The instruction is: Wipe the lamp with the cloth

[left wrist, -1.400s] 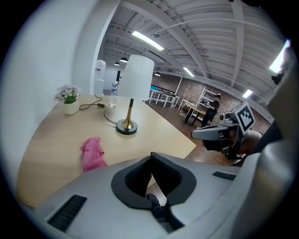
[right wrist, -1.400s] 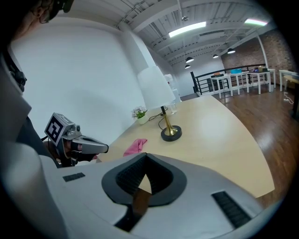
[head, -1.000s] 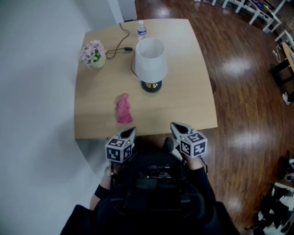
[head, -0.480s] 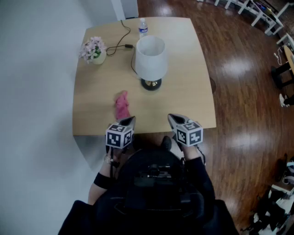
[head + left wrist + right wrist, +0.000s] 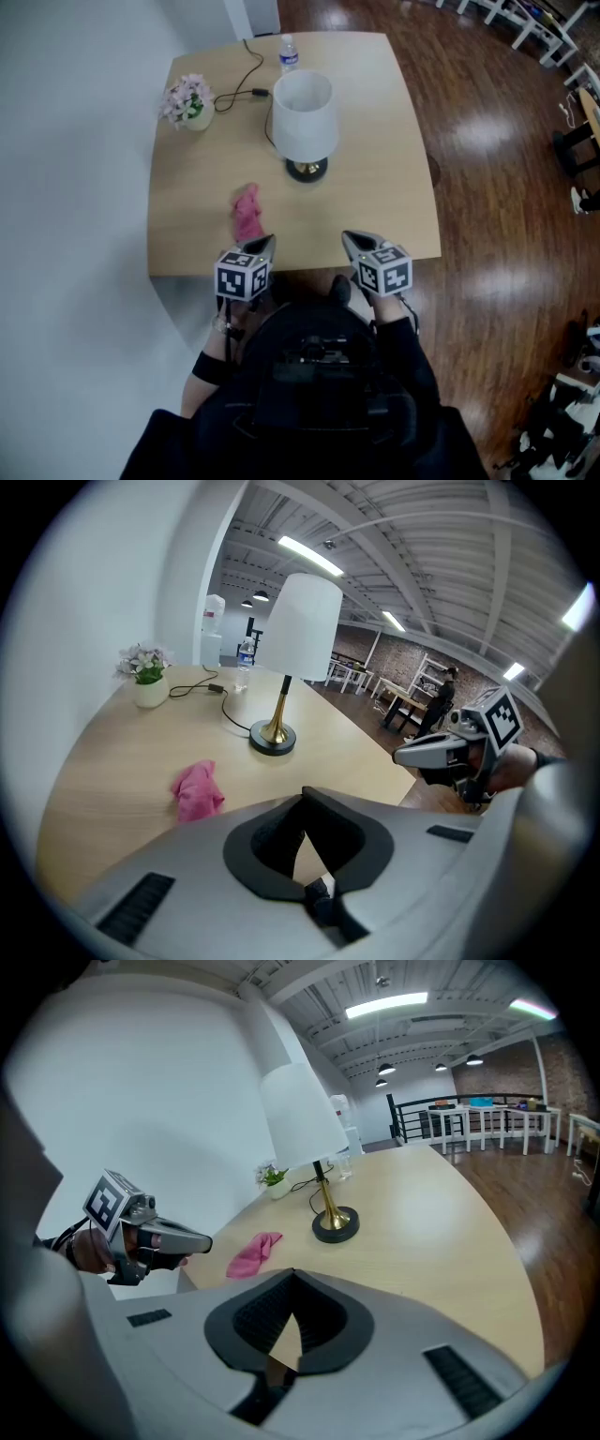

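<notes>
Table: matt pale wood. Floor, right of right gripper: glossy dark wood. Lamp: matt white shade, shiny brass stem. Cloth, just ahead of left gripper: soft pink fabric.

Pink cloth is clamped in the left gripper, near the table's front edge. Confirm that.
Wrong. The pink cloth lies loose on the table, near its front edge, ahead of the left gripper. The left gripper view shows those jaws shut on nothing.

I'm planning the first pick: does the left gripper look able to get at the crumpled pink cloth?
Probably yes. The crumpled pink cloth lies just ahead of the left gripper, nothing between them; its shut jaws must open first.
</notes>
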`<state>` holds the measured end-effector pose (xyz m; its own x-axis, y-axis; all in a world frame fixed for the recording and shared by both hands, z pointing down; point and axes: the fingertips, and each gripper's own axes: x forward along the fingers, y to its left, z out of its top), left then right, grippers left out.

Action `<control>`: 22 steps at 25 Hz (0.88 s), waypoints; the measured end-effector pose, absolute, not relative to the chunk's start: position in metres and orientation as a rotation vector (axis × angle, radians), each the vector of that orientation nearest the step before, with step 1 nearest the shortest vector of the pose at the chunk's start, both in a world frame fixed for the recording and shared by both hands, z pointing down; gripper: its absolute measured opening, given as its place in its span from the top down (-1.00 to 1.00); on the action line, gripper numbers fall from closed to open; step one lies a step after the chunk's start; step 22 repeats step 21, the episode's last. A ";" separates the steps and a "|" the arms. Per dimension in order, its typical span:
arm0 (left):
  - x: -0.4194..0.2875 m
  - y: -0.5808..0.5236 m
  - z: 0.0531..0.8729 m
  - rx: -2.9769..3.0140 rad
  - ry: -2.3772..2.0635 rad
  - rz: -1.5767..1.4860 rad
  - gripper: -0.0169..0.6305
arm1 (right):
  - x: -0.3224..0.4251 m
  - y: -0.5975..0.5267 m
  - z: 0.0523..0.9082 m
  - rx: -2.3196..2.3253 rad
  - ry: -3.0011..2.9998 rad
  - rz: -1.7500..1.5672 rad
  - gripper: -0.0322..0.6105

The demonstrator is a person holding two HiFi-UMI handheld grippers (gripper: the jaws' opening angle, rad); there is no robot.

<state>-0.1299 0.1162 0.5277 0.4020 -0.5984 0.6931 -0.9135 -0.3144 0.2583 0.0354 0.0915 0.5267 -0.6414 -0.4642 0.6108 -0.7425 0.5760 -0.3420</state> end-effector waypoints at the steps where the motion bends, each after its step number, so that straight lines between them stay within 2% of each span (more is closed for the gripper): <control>1: -0.130 0.116 0.527 2.028 -1.286 0.643 0.91 | 0.036 0.092 0.527 0.966 -2.347 0.813 0.89; 22: -0.132 0.123 0.526 2.028 -1.292 0.631 0.91 | 0.030 0.098 0.524 0.938 -2.359 0.818 0.89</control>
